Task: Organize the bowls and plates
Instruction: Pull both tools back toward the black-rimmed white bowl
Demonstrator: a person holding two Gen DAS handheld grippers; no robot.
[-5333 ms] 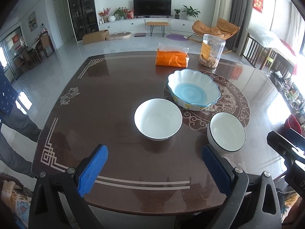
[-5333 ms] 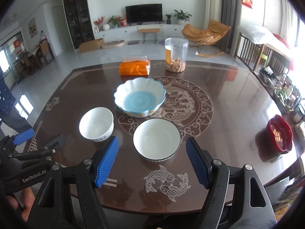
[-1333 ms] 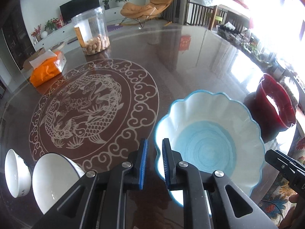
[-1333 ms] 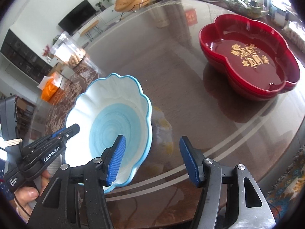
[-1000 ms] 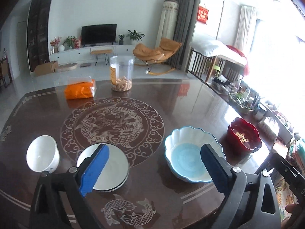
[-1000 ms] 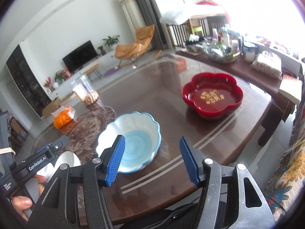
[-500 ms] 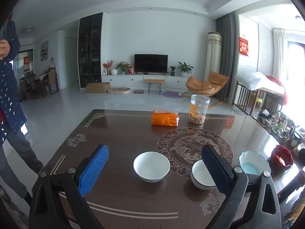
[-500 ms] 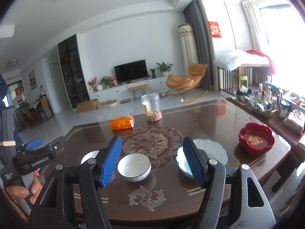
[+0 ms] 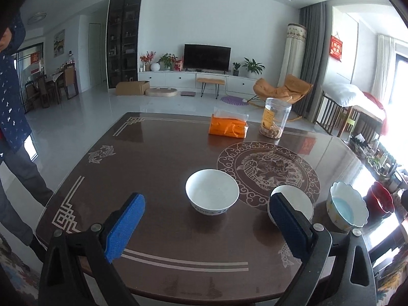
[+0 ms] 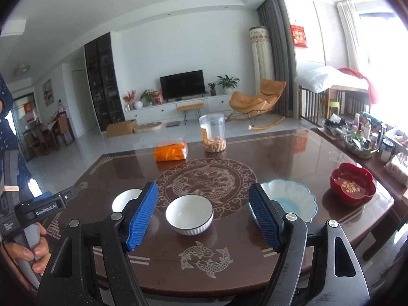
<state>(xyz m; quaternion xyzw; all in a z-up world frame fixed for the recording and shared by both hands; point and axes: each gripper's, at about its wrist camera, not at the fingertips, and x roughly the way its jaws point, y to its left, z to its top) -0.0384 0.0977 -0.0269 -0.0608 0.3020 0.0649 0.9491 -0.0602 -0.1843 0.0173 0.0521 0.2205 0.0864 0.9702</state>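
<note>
Dark brown glossy desk with pale dragon inlay [image 10: 318, 153] carries all the crockery. Largest piece: scalloped white ceramic bowl with blue centre [image 10: 293, 199], near the right front edge, just beside the red lacquer flower-shaped dish [image 10: 353, 181], apart from it. Judged heavy, rigid, glazed and slippery, chips easily; best pinched on the wavy rim, one finger inside and one outside.

Plain white ceramic bowl [image 9: 212, 191] sits centre-left, at the edge of the inlay ring. White ceramic bowl with dark rim [image 10: 189, 214] sits between it and the scalloped one, none of them touching. Both likely lighter, smooth, brittle; take hold at the rim wall, since the curved sides would slide out of the pads. Set down softly if nesting them.

Left hand-held gripper [image 9: 206, 225] hangs above the near edge, jaws spread wide, empty. Right hand-held gripper [image 10: 204, 219] likewise wide apart, holding nothing, dark-rimmed bowl framed between its blue pads.
</note>
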